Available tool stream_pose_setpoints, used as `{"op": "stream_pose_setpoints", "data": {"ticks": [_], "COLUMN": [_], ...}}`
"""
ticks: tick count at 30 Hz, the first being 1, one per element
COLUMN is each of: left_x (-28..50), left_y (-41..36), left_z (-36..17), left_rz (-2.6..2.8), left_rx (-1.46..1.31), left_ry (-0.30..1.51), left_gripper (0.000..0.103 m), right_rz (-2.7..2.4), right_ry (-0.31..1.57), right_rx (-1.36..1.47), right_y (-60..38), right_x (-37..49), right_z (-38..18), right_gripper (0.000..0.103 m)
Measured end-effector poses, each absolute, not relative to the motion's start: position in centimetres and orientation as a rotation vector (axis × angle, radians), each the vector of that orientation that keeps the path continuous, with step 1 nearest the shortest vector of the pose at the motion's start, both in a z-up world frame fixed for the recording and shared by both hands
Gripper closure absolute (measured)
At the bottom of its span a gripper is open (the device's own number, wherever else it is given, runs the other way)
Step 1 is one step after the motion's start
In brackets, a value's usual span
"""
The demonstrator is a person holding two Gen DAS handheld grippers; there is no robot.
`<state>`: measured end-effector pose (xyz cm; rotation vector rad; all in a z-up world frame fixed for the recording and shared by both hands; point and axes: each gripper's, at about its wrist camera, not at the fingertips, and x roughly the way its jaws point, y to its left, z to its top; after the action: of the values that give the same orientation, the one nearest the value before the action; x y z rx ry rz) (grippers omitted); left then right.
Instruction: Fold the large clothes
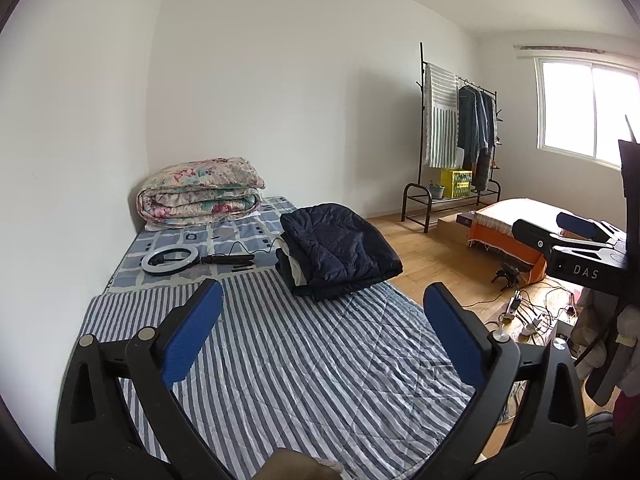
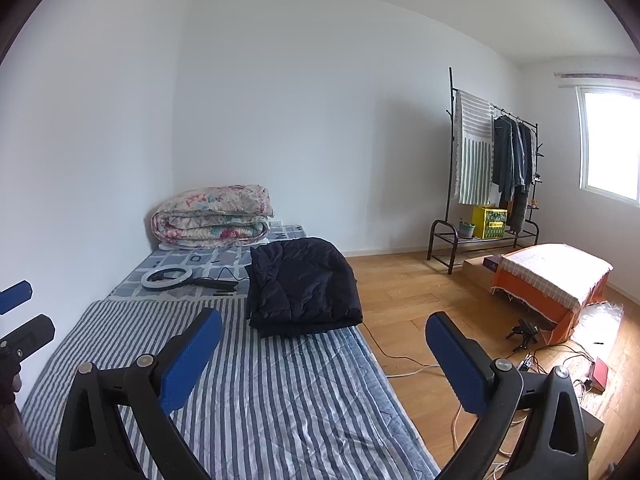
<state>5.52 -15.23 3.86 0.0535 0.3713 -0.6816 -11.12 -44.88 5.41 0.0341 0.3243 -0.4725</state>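
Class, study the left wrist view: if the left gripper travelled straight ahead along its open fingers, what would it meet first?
Probably the folded navy jacket lying on the striped blanket. The left gripper is open and holds nothing, and nothing stands between them, though depth is uncertain here.

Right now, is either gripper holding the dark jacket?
No, the dark jacket lies folded on the striped blanket, apart from both open grippers.

The folded dark navy quilted jacket (image 2: 302, 284) looks like smooth, faintly shiny synthetic cloth. The blue-and-white striped quilted bedspread (image 1: 304, 356) is matt, creased cotton-like cloth. The light brown plank floor (image 2: 404, 292) is smooth wood with a soft sheen. The black tubular clothes rack (image 1: 422, 120) looks like matt metal.
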Motion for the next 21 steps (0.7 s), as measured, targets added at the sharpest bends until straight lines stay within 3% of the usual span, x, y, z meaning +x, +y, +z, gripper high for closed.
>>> {"op": "stream_pose_setpoints", "data": {"ticks": [21], "left_x": [9.1], "left_y": [-19.5], "left_z": [-4.0], "left_rz": [-0.612], "left_rx": [0.130], "left_ry": [0.479], "left_gripper": [0.000], "right_rz": [-0.492], "right_ry": [0.411], "right_rx": [0.058], "right_y": [-47.6], "right_x": [-5.9], "right_z": [-3.3], "right_gripper": [0.000]}}
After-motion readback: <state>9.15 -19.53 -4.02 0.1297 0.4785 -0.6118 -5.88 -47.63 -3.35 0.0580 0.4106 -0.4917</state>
